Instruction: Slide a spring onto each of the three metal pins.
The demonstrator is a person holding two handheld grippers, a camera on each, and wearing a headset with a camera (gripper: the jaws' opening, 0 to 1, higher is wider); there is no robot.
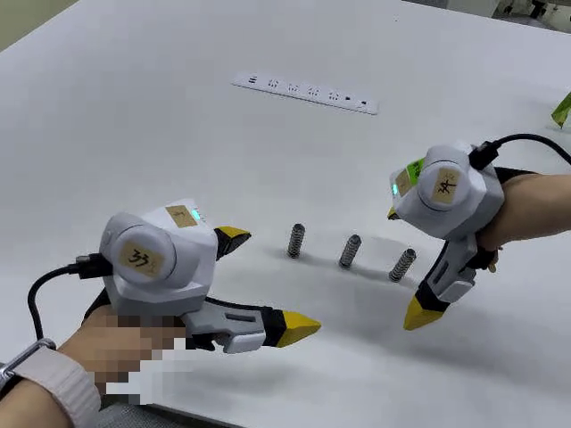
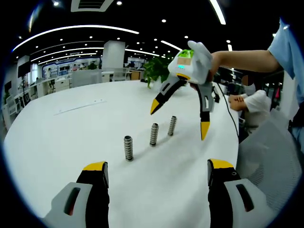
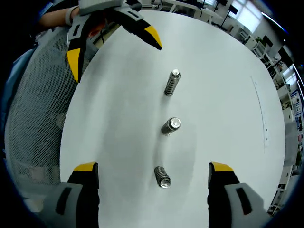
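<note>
Across the head view, looks down on a broad white bench (image 1: 134,107), matte and bare apart from a white power strip (image 1: 308,93) lying far back. Finds three springs (image 1: 350,251) standing upright in a short row near the middle, apart from one another. Places the left gripper (image 1: 268,281) near the front edge, left of the row, jaws spread wide and holding nothing. Places the right gripper (image 1: 406,266) by the right end of the row, tips down, jaws likewise parted and empty.

Along the left gripper view, meets the springs (image 2: 154,134) in a line receding across the bench (image 2: 57,137), ahead of the yellow-tipped jaws. Catches the right gripper (image 2: 179,118) hanging by the far end, jaws parted around nothing. Takes in an open-plan office behind: long ceiling lights (image 2: 76,28), a leafy plant (image 2: 154,71), and a mesh chair (image 2: 270,156) at the bench edge.

Down the right gripper view, looks nearly straight onto the springs (image 3: 168,128), each coiled round one of the shiny pins (image 3: 175,123). Spots the left gripper (image 3: 114,51) beyond the far spring, jaws wide, with the mesh chair (image 3: 33,109) past the bench (image 3: 228,71) rim.
</note>
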